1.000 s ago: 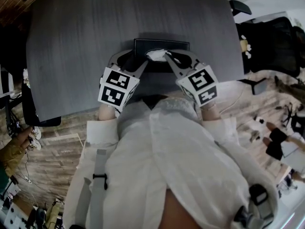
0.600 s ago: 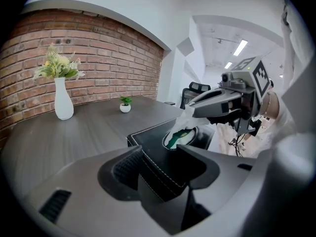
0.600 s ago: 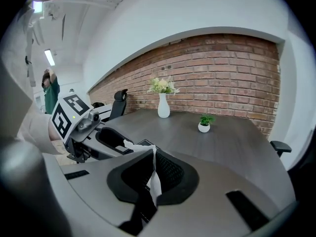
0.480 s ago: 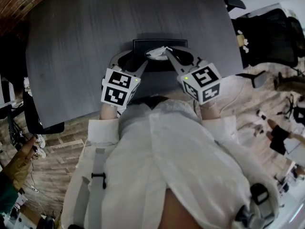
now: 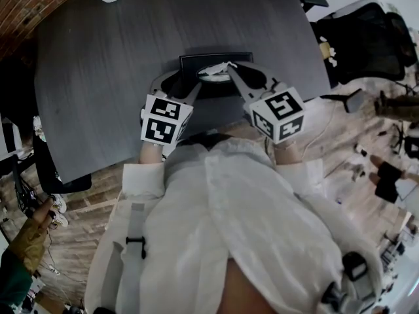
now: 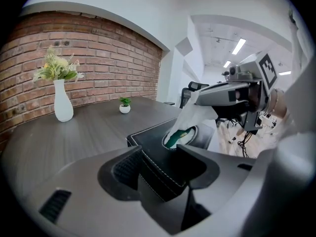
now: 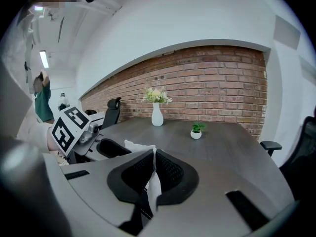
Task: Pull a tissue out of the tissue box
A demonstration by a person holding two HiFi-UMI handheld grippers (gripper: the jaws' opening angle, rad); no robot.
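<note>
The jaws of our right gripper (image 7: 150,156) are pinched shut on the tissue (image 7: 155,190). It's partway out of the black tissue box (image 6: 150,144), which our left gripper (image 6: 159,151) clamps on the tabletop (image 5: 98,77). Pull crooked and it probably tears, or the box lifts.
</note>
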